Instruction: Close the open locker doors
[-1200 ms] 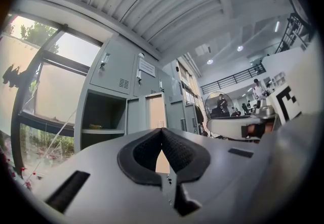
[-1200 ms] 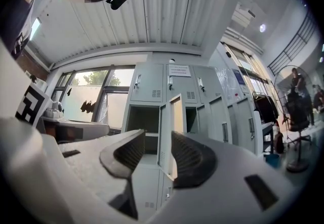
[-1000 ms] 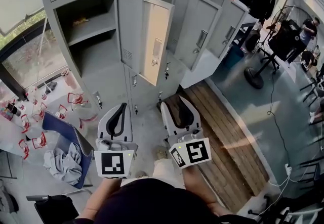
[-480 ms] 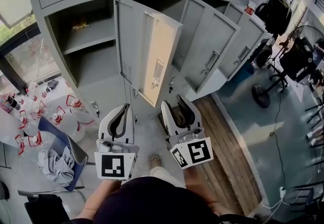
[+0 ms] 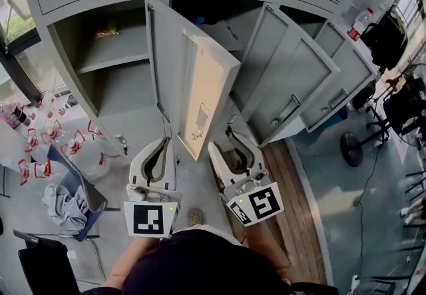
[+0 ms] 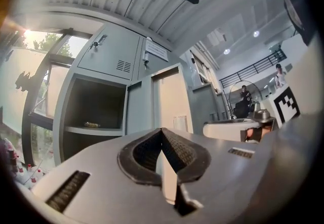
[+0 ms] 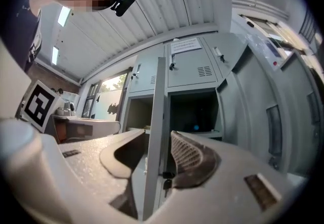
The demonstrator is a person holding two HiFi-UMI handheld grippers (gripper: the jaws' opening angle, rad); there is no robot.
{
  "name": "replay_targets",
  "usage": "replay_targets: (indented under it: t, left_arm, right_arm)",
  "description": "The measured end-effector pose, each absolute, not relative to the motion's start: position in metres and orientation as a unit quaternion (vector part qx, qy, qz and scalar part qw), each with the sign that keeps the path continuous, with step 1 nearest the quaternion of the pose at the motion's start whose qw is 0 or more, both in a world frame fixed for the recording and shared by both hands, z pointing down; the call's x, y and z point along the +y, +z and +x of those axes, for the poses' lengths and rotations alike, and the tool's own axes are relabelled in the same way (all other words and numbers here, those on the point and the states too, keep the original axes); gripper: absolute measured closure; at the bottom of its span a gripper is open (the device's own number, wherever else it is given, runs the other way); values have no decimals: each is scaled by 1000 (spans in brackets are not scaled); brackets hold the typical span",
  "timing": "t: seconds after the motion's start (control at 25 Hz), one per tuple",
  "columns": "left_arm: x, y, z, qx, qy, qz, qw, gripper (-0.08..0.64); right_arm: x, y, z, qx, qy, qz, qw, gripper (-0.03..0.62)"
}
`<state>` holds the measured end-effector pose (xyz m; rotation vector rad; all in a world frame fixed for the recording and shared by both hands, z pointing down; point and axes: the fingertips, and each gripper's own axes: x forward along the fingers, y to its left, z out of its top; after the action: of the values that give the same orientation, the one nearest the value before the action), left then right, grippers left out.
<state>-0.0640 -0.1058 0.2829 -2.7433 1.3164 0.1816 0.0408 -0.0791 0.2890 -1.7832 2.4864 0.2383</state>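
Spotted a white paper notice (image 7: 185, 44) on an upper locker front, print too small to read. Logged grey metal locker doors (image 5: 299, 87) swung open just ahead of both tools; nearest door (image 5: 193, 80) showing a pale inner face with a latch plate. Found left tool (image 5: 162, 144) with tips together, empty; right tool (image 5: 229, 147) spread wide, gripping nothing, door edge lined up in its gap. Saw blue chair (image 5: 73, 177) with grey cloth (image 5: 63, 204) from head view only.
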Motion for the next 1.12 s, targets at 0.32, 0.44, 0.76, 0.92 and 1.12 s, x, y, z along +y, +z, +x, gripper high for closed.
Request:
replay_targets:
  t: [0.32,0.44,0.76,0.92,1.12]
  left_arm:
    - [-123,290,-48,485,50,-872,48,557]
    - [-124,292,-47,501,40,-863,56,555]
    - [-125,296,-59,526,25,-848,58,555]
    - [-126,292,-57,518,27,-853,62,555]
    - [-129,289,-55,504,22,-861,62,557]
  right_arm:
    - [-98,300,48,877,71,-474,27,446]
    - [-101,305,47,898,69,-435,23,446]
    - [-107,312,38,932,56,-358,19,446]
    - [-109,317,34,937,50,-345,13,446]
    - [-112,319,32,943,35,-331,11,446]
